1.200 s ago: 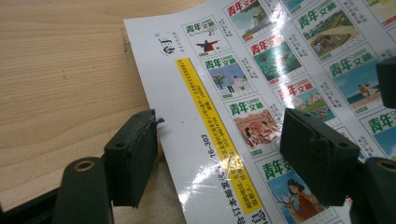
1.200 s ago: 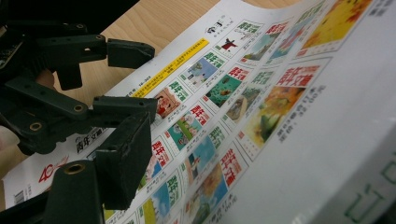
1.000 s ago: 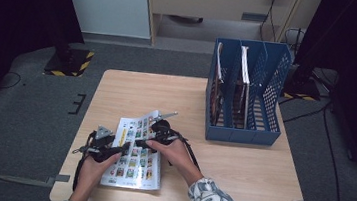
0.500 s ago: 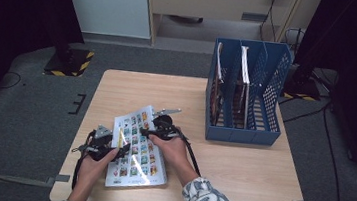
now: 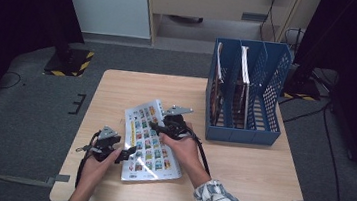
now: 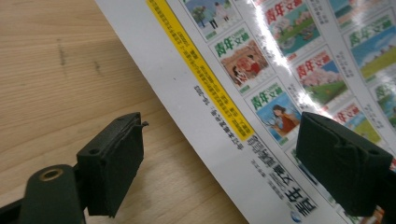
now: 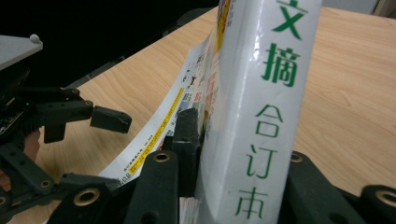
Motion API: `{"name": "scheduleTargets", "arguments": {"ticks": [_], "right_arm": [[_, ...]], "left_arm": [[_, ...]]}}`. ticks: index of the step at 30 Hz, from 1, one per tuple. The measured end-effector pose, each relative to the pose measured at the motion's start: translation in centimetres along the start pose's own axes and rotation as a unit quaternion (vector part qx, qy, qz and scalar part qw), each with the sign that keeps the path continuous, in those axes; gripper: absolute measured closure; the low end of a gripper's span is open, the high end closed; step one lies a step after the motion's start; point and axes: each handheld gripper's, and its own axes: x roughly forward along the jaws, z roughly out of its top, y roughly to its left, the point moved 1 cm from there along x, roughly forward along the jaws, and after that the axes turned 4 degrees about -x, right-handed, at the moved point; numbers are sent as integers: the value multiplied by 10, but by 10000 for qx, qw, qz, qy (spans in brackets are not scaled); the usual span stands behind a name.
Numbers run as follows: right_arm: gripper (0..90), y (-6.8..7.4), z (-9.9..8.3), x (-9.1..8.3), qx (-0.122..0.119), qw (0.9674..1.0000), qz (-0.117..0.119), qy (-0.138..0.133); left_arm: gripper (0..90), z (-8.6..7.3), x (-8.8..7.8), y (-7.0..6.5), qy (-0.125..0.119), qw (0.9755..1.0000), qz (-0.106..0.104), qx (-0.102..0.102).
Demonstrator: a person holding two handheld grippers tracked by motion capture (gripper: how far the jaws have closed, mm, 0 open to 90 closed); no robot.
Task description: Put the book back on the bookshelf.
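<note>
Gripping the magazine [image 5: 151,140] by its spine, our right gripper [image 5: 159,127] has its jaws closed on the thick white bound edge, which the right gripper view shows standing upright between the 2 black jaws; those jaws have just been closing, with the spine between them. We judge the pick-up as done and the lift as just begun: seen from above, the magazine's far end sits near the rack [image 5: 241,132], just to its left, while its near end reaches toward our edge of the table [image 5: 117,86]. What looks left is to carry it over and slot it into the rack, whose right compartment looks free while the other 2 hold items. Our left gripper [image 5: 128,151] sits at the magazine's left edge, farther from the rack, jaws spread wide and gripping nothing; they have just been opening, and the left gripper view shows the back cover [image 6: 261,79] and bare wood beyond them, with no pad pressing on the page. Our right hand [image 5: 181,148] lies over the magazine with the forearm coming in from the near edge, gripper pointing away from us; our left hand [image 5: 97,165] rests low beside the magazine, gripper pointing toward it.
</note>
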Motion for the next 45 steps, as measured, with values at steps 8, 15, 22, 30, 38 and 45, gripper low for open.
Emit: {"name": "scheduleTargets", "arguments": {"ticks": [8,15,22,30,38,45], "right_arm": [[716,1,4,-6,-107,9996,-93,-227],[720,4,10,-11,-194,9984,-120,-521],[724,6,16,-16,-306,9965,-80,-772],[727,12,21,-20,-462,9945,20,-942],[729,12,21,-22,-535,9930,122,-1050],[733,9,20,-25,-536,9923,141,-1105]], "left_arm": [[147,-1,4,-5,142,9996,-263,1],[147,-3,8,-6,318,9984,-474,-1],[168,-4,11,-8,415,9965,-722,-41],[275,-2,9,-4,402,9948,-913,-222],[460,4,2,1,332,9952,-828,-400],[580,8,-3,1,219,9958,-748,-480]]}}
